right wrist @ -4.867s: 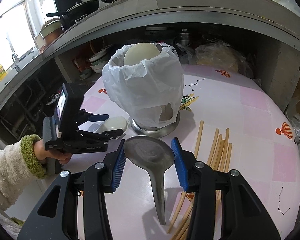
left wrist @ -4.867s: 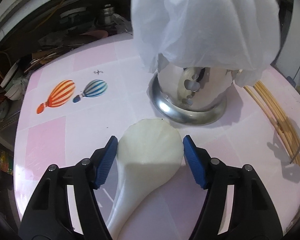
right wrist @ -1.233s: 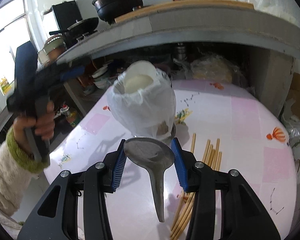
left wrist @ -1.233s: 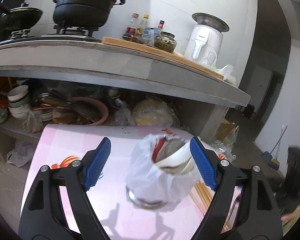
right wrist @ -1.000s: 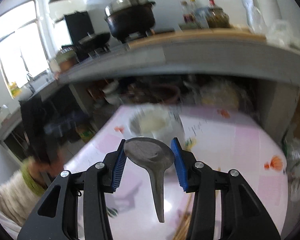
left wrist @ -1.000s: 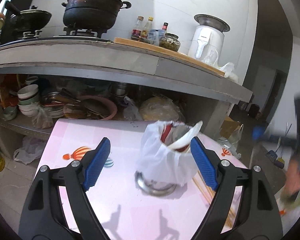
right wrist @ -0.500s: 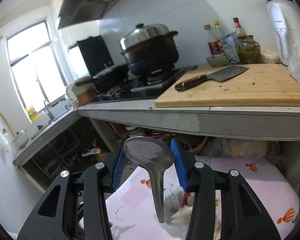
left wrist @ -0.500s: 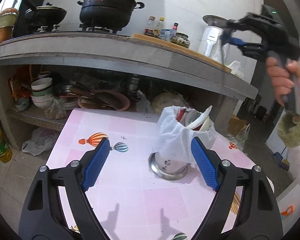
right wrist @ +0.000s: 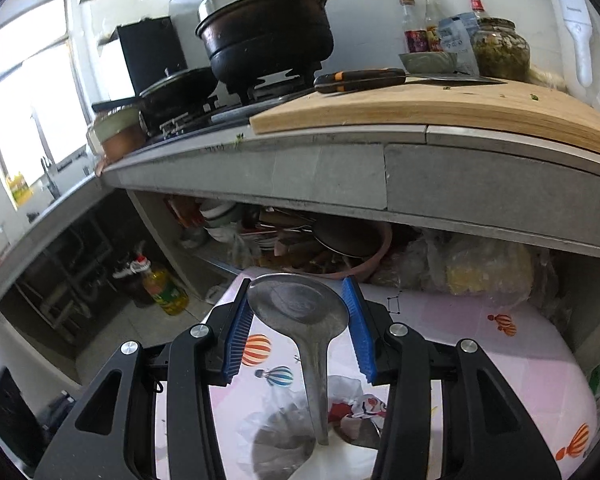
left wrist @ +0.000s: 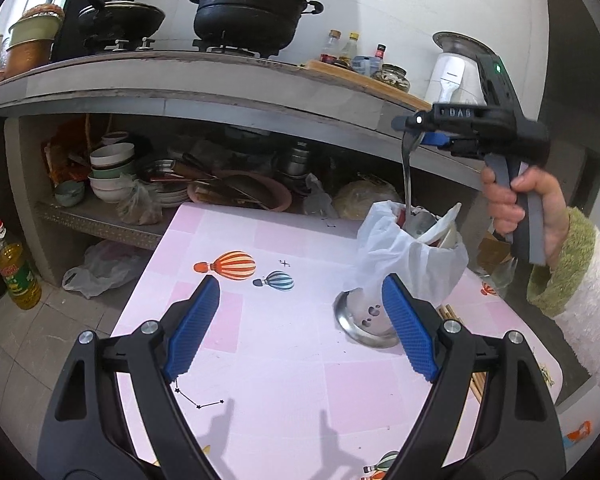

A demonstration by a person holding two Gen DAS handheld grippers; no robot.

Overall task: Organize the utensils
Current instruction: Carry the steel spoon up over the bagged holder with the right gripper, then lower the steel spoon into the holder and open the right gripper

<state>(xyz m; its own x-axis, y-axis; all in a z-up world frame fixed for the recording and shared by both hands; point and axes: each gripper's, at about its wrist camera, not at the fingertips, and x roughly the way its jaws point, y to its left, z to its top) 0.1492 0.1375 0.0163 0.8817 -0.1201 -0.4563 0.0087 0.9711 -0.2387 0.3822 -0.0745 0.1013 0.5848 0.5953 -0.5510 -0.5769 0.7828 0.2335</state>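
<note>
A steel utensil holder point(left wrist: 364, 322) lined with a white plastic bag point(left wrist: 404, 256) stands on the pink table point(left wrist: 268, 368); a white spoon point(left wrist: 440, 226) leans in it. My right gripper point(left wrist: 420, 132) hangs above the holder, shut on the bowl of a metal spoon point(left wrist: 407, 176) whose handle points down into the bag's mouth. In the right wrist view the spoon's bowl point(right wrist: 298, 310) sits clamped between the blue pads point(right wrist: 238, 340), with the bag's opening point(right wrist: 300, 432) below. My left gripper point(left wrist: 300, 328) is open and empty, low over the table, left of the holder.
Bamboo chopsticks point(left wrist: 446, 314) lie on the table to the right of the holder. A concrete counter point(left wrist: 220, 92) with pots overhangs the table's far side; bowls and dishes point(left wrist: 112, 176) fill the shelf beneath. An oil bottle point(left wrist: 18, 276) stands on the floor at the left.
My right gripper has swung up and over the holder with the metal spoon, handle now hanging into the bag. The left gripper has drawn back from the holder and stays open.
</note>
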